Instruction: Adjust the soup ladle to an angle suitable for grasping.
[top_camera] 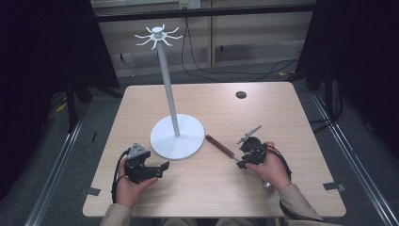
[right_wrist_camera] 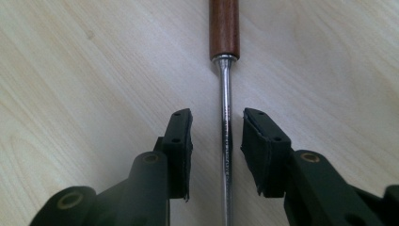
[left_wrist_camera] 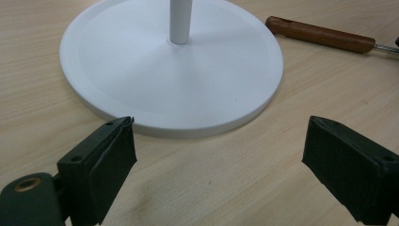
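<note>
On the wooden surface (top_camera: 211,188) a utensil with a brown wooden handle (top_camera: 219,144) and a thin metal shaft (right_wrist_camera: 226,141) lies flat, just right of the white round base (top_camera: 177,137) of a tall stand (top_camera: 168,84) that carries curved hooks (top_camera: 158,36) at its top. The utensil's long axis runs on a slant: the handle end points far and left, toward the base, and the shaft runs near and right, under the right hand. What sits at its working end cannot be told, since the hand covers most of it.

The right hand-held gripper (right_wrist_camera: 217,141) straddles the shaft just below the handle, its jaws a little apart with the shaft between them and a sliver of wood grain showing on each side, so the pads do not yet press on it. Lining the jaws up across the shaft looks like preparation for a pinch on the thin metal part, which would leave the handle free

The left hand-held gripper (left_wrist_camera: 219,155) rests low by the near left edge of the base, jaws wide apart and holding nothing. It points at the base, perhaps ready to steady the stand

A small dark disc (top_camera: 241,94) lies far right on the surface, well apart from everything else
</note>
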`<state>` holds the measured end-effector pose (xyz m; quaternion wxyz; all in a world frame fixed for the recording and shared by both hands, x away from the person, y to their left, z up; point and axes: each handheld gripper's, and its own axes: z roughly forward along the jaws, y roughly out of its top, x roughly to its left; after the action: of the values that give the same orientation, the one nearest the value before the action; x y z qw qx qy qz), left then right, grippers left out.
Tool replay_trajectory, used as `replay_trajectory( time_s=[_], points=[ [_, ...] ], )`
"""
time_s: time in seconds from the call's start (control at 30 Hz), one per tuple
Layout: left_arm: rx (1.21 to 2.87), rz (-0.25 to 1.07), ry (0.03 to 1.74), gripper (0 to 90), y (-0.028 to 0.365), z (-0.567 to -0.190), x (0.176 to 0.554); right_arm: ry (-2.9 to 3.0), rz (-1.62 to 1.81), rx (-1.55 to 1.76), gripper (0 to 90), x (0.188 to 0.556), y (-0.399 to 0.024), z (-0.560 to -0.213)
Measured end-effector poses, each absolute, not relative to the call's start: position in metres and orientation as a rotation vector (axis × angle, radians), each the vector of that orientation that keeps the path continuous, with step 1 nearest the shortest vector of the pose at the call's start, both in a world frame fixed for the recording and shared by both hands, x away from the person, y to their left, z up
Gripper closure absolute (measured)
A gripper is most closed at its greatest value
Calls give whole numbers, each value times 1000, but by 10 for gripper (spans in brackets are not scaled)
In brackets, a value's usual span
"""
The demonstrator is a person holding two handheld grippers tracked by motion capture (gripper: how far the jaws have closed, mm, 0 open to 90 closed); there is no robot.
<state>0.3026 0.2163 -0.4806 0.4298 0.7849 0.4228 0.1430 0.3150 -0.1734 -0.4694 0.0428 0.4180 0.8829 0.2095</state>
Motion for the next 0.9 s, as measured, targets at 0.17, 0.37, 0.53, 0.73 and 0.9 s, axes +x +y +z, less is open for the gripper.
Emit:
replay_trajectory(
  time_s=[0.17, 0.37, 0.53, 0.73, 0.9],
  points=[
    [1960, 362, 1057, 97, 217, -480, 303, 2714, 638, 1261, 630, 317, -170, -468],
    [1968, 363, 1053, 97, 218, -480, 303, 2738, 597, 1229, 626, 321, -163, -468],
    [1961, 362, 1059, 98, 218, -480, 303, 2747, 570, 1201, 655, 323, -160, -474],
    [1959, 371, 1059, 98, 218, -480, 303, 2772, 514, 1189, 848, 325, -158, -472],
    [1957, 372, 1059, 98, 219, -480, 303, 2784, 541, 1190, 856, 325, -162, -473]
  ],
)
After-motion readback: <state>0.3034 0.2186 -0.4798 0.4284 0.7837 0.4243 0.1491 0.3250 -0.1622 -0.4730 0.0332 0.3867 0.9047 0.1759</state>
